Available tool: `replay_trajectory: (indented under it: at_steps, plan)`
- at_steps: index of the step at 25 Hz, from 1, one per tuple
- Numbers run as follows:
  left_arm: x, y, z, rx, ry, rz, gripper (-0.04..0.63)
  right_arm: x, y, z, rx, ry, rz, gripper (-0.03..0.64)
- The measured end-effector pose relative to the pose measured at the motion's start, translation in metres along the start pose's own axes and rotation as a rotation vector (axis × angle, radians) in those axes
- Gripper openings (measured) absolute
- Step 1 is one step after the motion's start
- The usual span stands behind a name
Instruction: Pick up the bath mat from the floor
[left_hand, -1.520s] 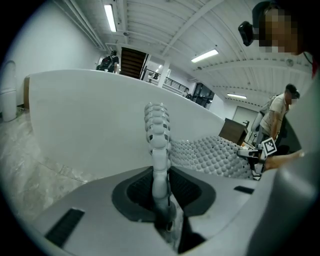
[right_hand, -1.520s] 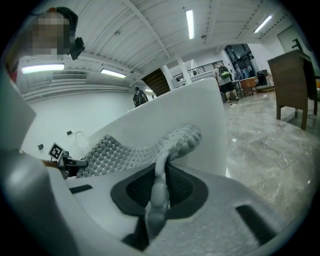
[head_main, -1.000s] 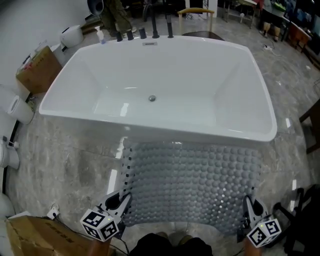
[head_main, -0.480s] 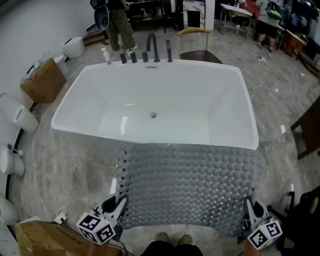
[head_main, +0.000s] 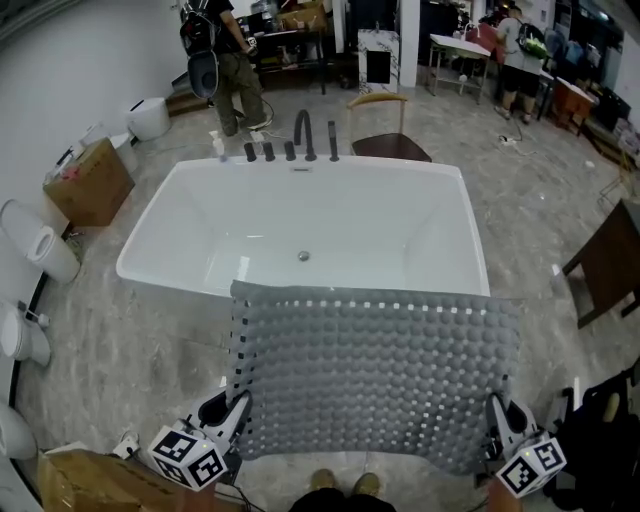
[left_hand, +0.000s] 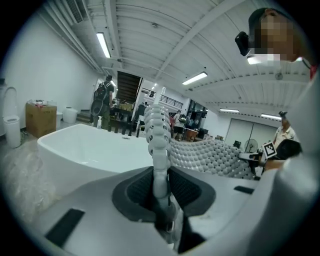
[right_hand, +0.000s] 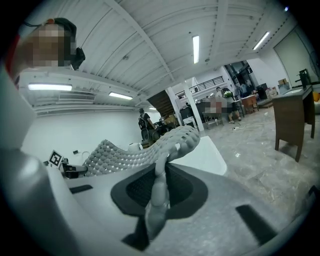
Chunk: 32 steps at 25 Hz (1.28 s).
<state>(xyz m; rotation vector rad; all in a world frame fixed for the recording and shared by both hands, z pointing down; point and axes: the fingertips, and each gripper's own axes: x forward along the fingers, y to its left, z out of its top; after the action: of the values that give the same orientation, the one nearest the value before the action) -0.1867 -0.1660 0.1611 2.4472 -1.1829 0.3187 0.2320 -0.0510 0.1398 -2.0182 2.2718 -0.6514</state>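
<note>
A grey bath mat (head_main: 375, 375) covered in round bumps hangs spread out between my two grippers, lifted off the floor, its far edge level with the tub's near rim. My left gripper (head_main: 236, 410) is shut on the mat's near left corner, and the mat's edge (left_hand: 159, 150) stands pinched between its dark pads. My right gripper (head_main: 497, 412) is shut on the near right corner, where the mat (right_hand: 160, 170) is clamped between its pads. The floor under the mat is hidden.
A white bathtub (head_main: 200, 215) with dark taps (head_main: 303, 135) stands just beyond the mat. Cardboard boxes (head_main: 88, 180) and white toilets (head_main: 40, 240) line the left wall. A chair (head_main: 385, 120) is behind the tub, a dark table (head_main: 610, 265) at right. People stand at the back.
Both grippers have risen together with the mat, which has come up off the floor and now covers the tub's near rim in the head view.
</note>
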Motion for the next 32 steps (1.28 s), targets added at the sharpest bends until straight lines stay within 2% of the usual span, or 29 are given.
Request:
replay_trajectory:
  at_steps: [7,20,32]
  plan:
    - [-0.044,-0.023,0.031,-0.007,-0.038,-0.022,0.083,-0.047,0.027,0.039,-0.009,-0.036,0.022,0.043]
    - [-0.123,-0.068,0.075,-0.001,-0.111,-0.074,0.083,-0.132,0.068,0.083,-0.024,-0.116,0.037,0.043]
    - [-0.140,-0.080,0.065,0.021,-0.137,-0.089,0.083,-0.162,0.074,0.069,-0.012,-0.140,0.033,0.043]
